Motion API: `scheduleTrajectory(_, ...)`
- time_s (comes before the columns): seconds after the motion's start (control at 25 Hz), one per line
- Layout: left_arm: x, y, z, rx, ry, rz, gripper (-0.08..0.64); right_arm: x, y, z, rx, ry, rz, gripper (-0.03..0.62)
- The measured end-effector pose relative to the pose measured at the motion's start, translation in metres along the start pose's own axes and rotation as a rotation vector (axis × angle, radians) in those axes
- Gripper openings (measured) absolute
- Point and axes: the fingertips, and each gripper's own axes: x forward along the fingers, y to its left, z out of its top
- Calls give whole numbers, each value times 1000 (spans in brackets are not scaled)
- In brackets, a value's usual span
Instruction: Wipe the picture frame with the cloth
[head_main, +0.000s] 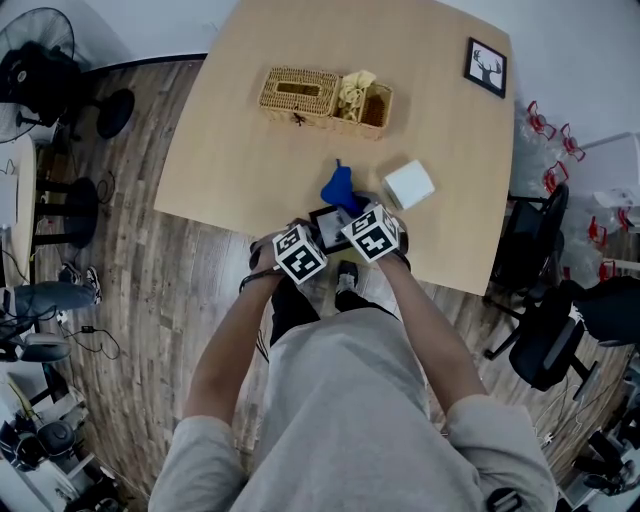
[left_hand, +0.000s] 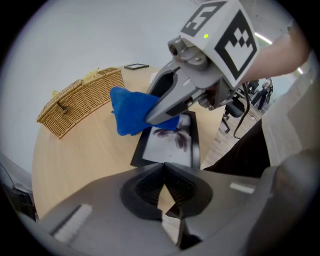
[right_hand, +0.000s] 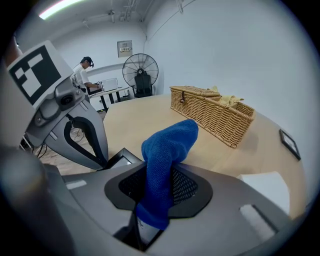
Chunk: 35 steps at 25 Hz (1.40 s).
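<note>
A rectangular picture frame with a black border and a pale print (left_hand: 170, 142) lies flat on the light wooden desk (head_main: 240, 160). It is close to the near edge, where both tools can be brought onto it from above.

A blue terry cloth (right_hand: 167, 150) is pinched between the jaws of the right hand-held gripper (right_hand: 159, 189). The jaws are closed on the middle of the cloth, so a loose fold stands out beyond the tips. This fold is judged to serve as the wiping pad. In the left gripper view the cloth is laid on the far end of the frame, touching the glass, and bunches out to the left over the desk.

The left hand-held gripper (left_hand: 163, 167) is set at the near edge of the frame. Its jaws are pressed together, the tips meet, and nothing is seen between them. In the right gripper view those tips are down at a near corner of the frame. This placement is judged to steady the frame so that it is not pushed along the desk by the wiping. Whether a sliver of the rim is nipped cannot be told.

A woven wicker basket (head_main: 325, 98) stands far off on the desk, and a white box (head_main: 408, 184) sits just to the right of the cloth. Both are clear of the frame.
</note>
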Motion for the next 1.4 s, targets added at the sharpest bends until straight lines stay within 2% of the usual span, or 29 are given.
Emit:
scheduleTrajectory(0.36,-1,1,0,-4,-1,-1,52,7,16,7,9,-6,30,106)
scheduleTrajectory(0.64,0,1,1,-3,1,1,52,11,24,10,55,-15,45,106)
scheduleTrajectory(0.84,1,0,1,0,3,4,52,13,39,10,35,-15,79,106)
scheduleTrajectory(1.4,0,1,1,-8,0,10,52,1,49,-9,0,3,93,106)
